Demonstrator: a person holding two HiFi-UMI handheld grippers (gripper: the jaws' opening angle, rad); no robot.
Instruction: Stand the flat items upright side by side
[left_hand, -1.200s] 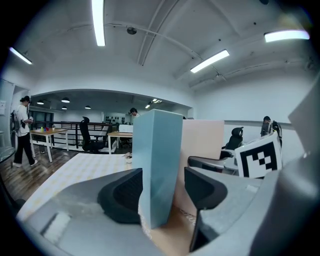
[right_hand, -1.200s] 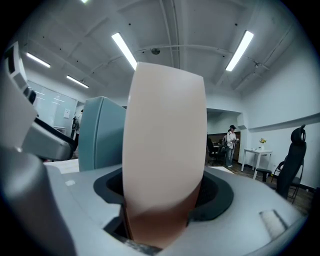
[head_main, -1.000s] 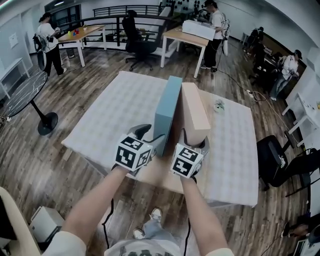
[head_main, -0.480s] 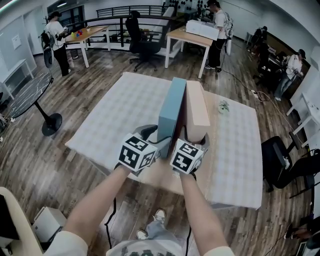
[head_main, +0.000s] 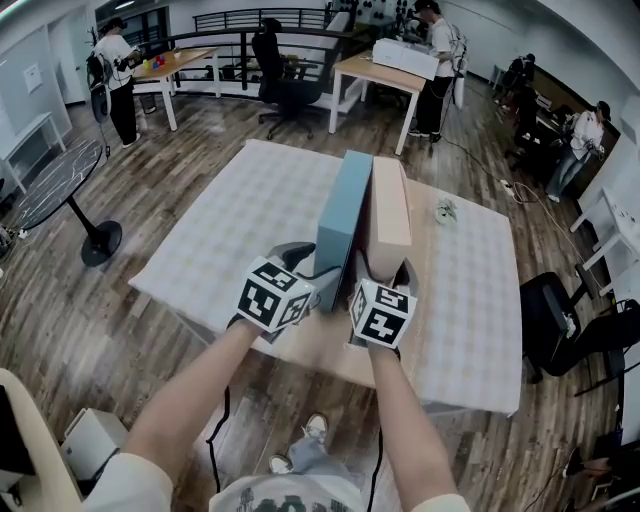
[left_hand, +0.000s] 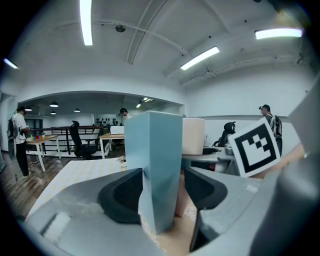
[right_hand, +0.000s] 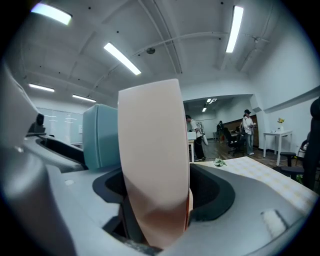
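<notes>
Head view: blue box (head_main: 345, 215) and pink box (head_main: 390, 205) now upright, parallel and touching mid-bench (head_main: 240, 230). A second ago they splayed apart. Open bench on both sides.
Left gripper view: left gripper (left_hand: 160, 187) fingers straddle the blue box, with a sliver gap at one pad.
Right gripper view: right gripper (right_hand: 157, 195) fingers are opening, pads on the pink box.

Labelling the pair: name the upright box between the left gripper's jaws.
The blue box, at the left of the pair, sits between the left gripper's jaws; the beige box stands beside it on the right.
</notes>
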